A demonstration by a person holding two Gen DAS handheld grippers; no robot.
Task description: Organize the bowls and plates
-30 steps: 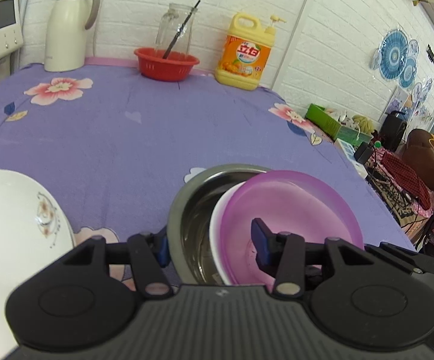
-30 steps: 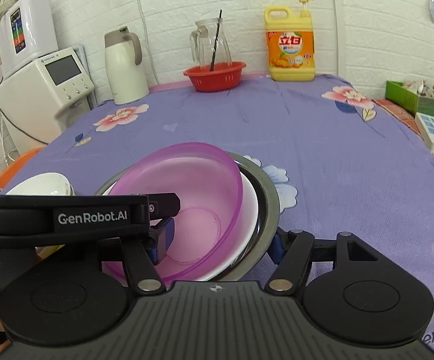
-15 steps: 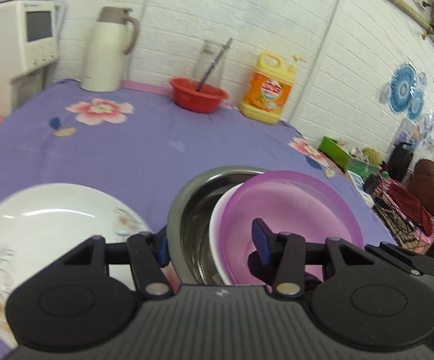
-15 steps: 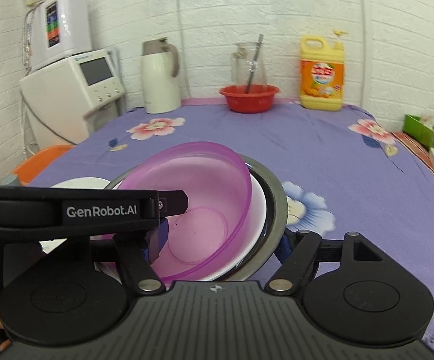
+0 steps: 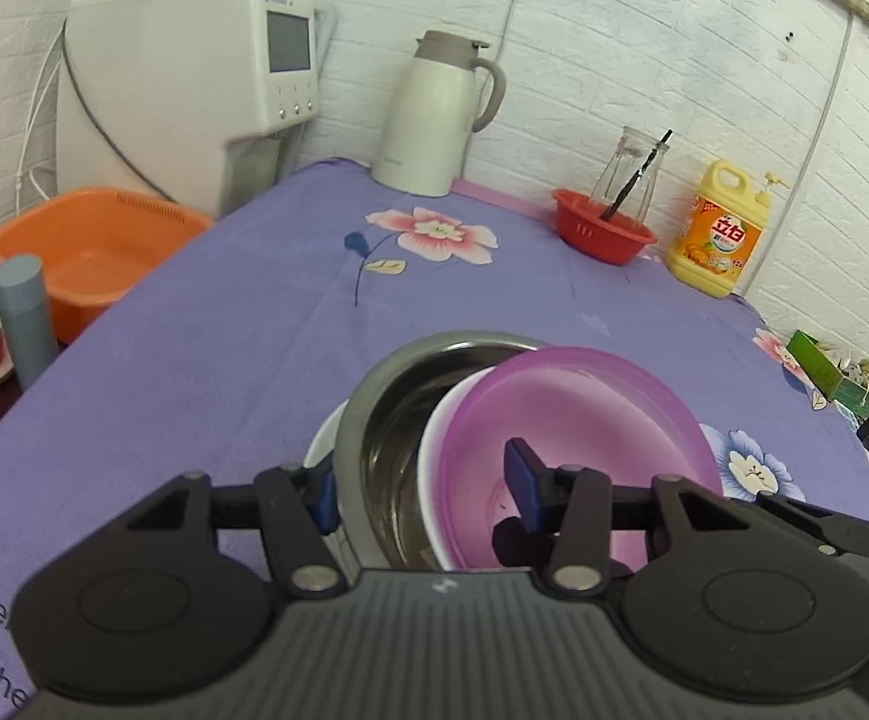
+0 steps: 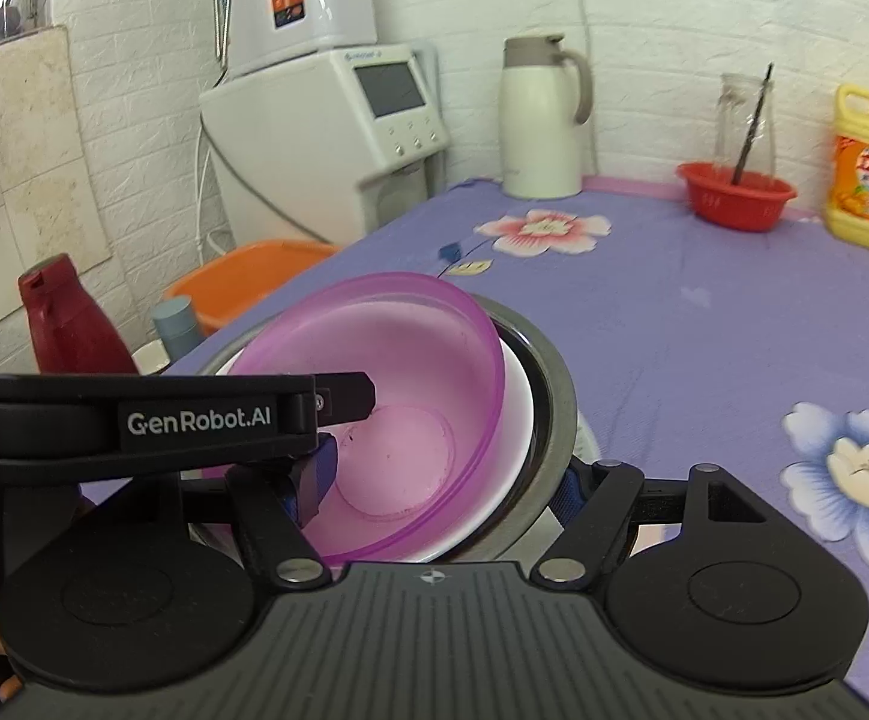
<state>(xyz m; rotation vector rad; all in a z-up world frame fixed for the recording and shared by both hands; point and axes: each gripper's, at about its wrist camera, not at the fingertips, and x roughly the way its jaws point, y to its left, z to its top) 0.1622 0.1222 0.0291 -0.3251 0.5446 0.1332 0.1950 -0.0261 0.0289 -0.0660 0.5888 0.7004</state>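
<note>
Between the two grippers hung a nested stack: round stainless-steel basin outermost, white bowl inside it, translucent purple plastic bowl innermost and tipped toward the right side. Sat clamped across opposite edges of that stack, left gripper with one blue pad outside the steel rim and the other down inside the purple bowl, right gripper mirroring it, one pad in the purple bowl, the other outside the steel rim. Looked held clear above the purple floral tablecloth, both hands equally near, one on each side. Just under the left edge showed a sliver of white plate; probably the landing spot, lying straight below, so the next move seemed a level descent, kept even lest the tilted purple bowl slide out
</note>
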